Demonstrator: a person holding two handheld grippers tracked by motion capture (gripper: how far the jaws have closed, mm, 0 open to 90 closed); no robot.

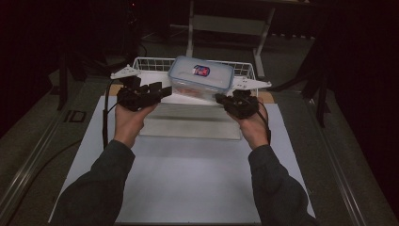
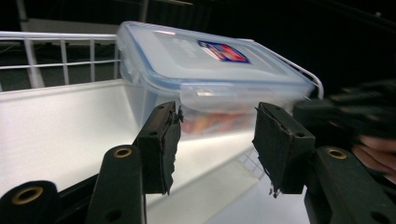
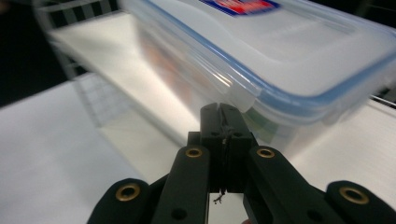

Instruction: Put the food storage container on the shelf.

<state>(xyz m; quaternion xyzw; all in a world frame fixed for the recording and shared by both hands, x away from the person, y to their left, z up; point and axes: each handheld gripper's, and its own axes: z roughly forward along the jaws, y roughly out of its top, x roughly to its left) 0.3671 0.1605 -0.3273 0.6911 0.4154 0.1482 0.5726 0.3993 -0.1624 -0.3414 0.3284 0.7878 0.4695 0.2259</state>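
At the far end of the table, facing a clear lidded food container (image 1: 201,75) from both sides. Sitting slightly askew in the white wire basket (image 1: 146,60), lid clipped on with its blue seal showing, a red-and-blue label (image 1: 201,70) on top and something orange and red showing dimly through the wall; not showing clearly whether its base is lying flat on the basket's white floor. Holding the left gripper (image 1: 165,90) in the left hand (image 1: 128,120) just beside the container's left end, pointing towards it, pads standing apart with an open gap between them and pressing on nothing, the container's near corner lying just beyond the tips in the left gripper view. Holding the right gripper (image 1: 220,98) in the right hand (image 1: 254,127) at the container's near right corner, its two black pads pressed together with nothing seen between them, the tips sitting just under the overhanging lid edge in the right gripper view; touching or not, impossible to tell. Lying in front of the basket, a grey metal tray (image 1: 188,125), and stretching back towards the person's dark sleeves, a white mat (image 1: 188,179).
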